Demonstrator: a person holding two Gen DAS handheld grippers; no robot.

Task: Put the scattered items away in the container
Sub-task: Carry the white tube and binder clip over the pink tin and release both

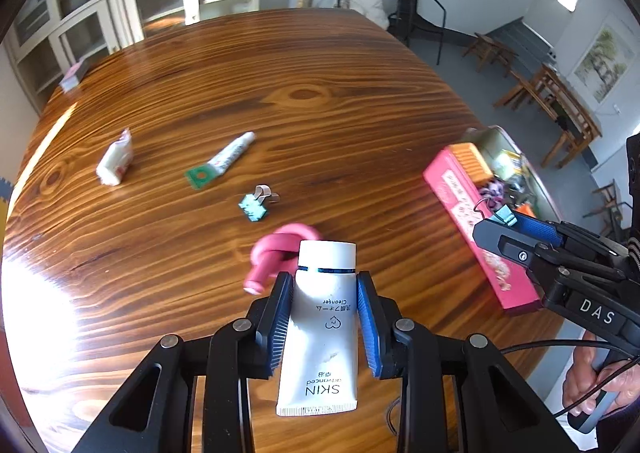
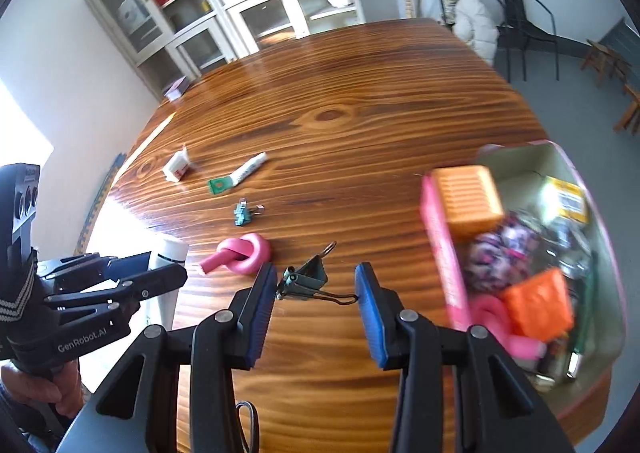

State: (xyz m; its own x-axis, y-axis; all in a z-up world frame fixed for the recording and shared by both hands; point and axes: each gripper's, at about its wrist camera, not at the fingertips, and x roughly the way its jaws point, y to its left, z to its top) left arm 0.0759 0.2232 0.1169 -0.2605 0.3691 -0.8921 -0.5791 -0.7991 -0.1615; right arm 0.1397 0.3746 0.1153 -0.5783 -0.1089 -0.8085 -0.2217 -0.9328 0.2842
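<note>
Carry step: left gripper [image 1: 325, 327] clamps a cleanser tube [image 1: 322, 325], right gripper [image 2: 316, 299] a binder clip [image 2: 310, 283] (both loads airborne); next, release over the box [image 2: 600, 213] at right.

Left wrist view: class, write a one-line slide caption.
Left gripper grips a cleanser tube above the table; right gripper carries a binder clip.

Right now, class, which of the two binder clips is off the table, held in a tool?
The dark green binder clip, caught by its wire handles between the right tool's fingers. The lighter teal patterned clip lies loose on the wooden table, beyond the pink knot.
</note>
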